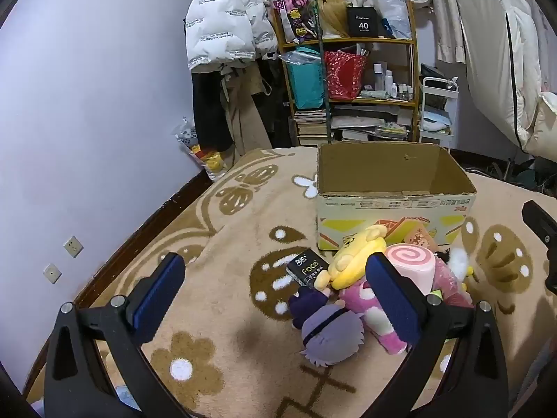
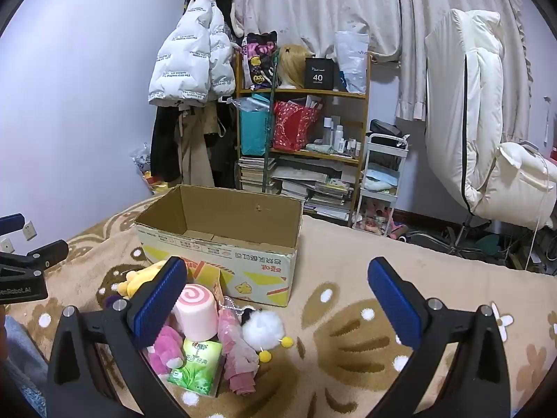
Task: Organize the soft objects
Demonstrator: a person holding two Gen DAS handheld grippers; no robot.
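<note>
An open cardboard box (image 1: 393, 205) stands on the beige rug; its inside looks bare (image 2: 222, 233). In front of it lies a pile: a yellow plush (image 1: 355, 257), a pink swirl roll cushion (image 1: 414, 264), a pink plush (image 1: 369, 310), a purple-haired doll (image 1: 327, 331) and a black tissue pack (image 1: 306, 268). The right wrist view adds a white pompom (image 2: 263, 327), a green tissue pack (image 2: 198, 365) and a pink folded umbrella (image 2: 236, 351). My left gripper (image 1: 275, 289) is open, above the rug left of the pile. My right gripper (image 2: 278, 296) is open, above the pile's right side.
A wooden shelf (image 2: 303, 132) with bags, bottles and books stands behind the box. Coats (image 2: 191, 69) hang at its left, a white cart (image 2: 383, 181) and a white chair (image 2: 487, 122) at its right. The wall runs along the rug's left edge.
</note>
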